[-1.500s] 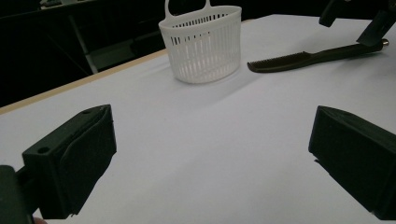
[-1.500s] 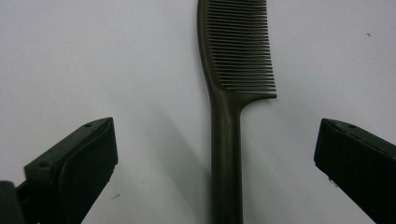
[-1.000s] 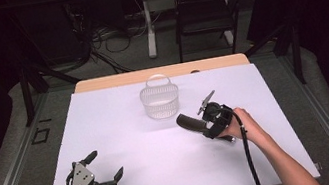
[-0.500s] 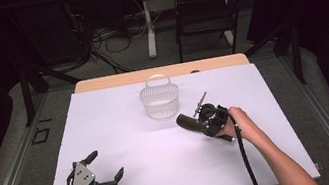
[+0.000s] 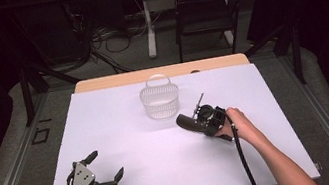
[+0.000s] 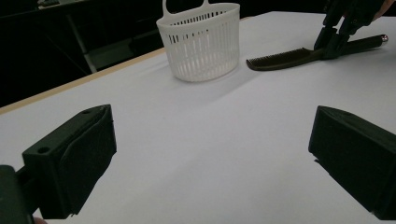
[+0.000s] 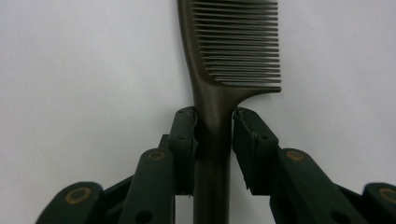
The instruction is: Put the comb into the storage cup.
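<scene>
A dark comb [image 5: 186, 121] lies low over the white table top [image 5: 123, 130], just right of a white slatted basket [image 5: 160, 101]. My right gripper [image 5: 201, 119] is shut on the comb's handle. In the right gripper view the right gripper [image 7: 214, 122] pinches the handle below the teeth of the comb [image 7: 236, 46]. Near the front left corner my left gripper [image 5: 106, 164] stands open, nothing in it. The left gripper view has the left gripper [image 6: 210, 154] with jaws wide apart, facing the basket [image 6: 201, 42], the comb [image 6: 285, 58] and the right gripper [image 6: 334, 39].
The wooden table edge [image 5: 159, 72] runs behind the basket. A black chair [image 5: 202, 10] and cables [image 5: 102, 37] sit on the floor beyond. Broad bare white surface [image 5: 154, 165] spreads between the two grippers.
My right gripper has shifted slightly left with the comb and turned a little. The left gripper has stayed put.
</scene>
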Demonstrator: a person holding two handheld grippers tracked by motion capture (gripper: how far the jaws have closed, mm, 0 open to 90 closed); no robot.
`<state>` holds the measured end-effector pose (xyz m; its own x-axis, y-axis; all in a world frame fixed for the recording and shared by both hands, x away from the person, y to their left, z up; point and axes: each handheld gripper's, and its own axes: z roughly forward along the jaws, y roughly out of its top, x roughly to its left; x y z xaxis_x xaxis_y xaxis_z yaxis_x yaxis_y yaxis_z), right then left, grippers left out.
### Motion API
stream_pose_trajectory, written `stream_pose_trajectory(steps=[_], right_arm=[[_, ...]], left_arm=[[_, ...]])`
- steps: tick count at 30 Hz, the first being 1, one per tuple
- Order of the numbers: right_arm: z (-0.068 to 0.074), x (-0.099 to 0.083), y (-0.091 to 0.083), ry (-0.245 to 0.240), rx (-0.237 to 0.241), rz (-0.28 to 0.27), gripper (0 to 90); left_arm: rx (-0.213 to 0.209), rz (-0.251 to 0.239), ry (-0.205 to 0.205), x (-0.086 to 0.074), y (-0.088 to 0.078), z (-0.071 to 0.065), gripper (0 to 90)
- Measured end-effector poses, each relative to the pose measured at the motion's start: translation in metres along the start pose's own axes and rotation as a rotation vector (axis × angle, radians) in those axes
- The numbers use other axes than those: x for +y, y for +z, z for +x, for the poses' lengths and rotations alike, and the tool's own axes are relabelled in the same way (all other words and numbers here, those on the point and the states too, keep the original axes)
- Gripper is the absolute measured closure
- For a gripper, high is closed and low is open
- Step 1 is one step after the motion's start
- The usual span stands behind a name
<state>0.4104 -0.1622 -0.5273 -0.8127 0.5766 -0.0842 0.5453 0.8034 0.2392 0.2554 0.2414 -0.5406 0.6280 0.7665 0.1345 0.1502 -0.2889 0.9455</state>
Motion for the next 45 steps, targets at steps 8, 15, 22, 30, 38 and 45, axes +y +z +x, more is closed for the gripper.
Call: stream_pose_trajectory(steps=[8,15,22,30,38,45], right_arm=[[-0.002,-0.001,0.0,0.024,0.019,0.003,72.1],[-0.004,-0.005,-0.002,0.039,0.038,-0.031,72.3],[-0.007,-0.01,-0.01,0.049,0.041,-0.066,72.3],[-0.007,-0.016,-0.018,0.048,0.035,-0.123,72.2],[-0.006,-0.02,-0.024,0.059,0.035,-0.163,72.2],[-0.006,-0.026,-0.026,0.067,0.032,-0.196,72.3]], left_arm=[[-0.002,0.007,0.003,0.0,0.0,0.0,1.0],[-0.004,0.009,0.003,0.0,0.001,0.0,1.0],[-0.003,0.007,0.0,0.0,0.0,0.0,1.0],[-0.002,0.006,0.0,0.0,0.0,0.0,1.0],[-0.003,0.005,-0.001,0.0,-0.001,0.0,1.0],[-0.003,0.005,0.001,0.0,0.0,0.0,1.0]])
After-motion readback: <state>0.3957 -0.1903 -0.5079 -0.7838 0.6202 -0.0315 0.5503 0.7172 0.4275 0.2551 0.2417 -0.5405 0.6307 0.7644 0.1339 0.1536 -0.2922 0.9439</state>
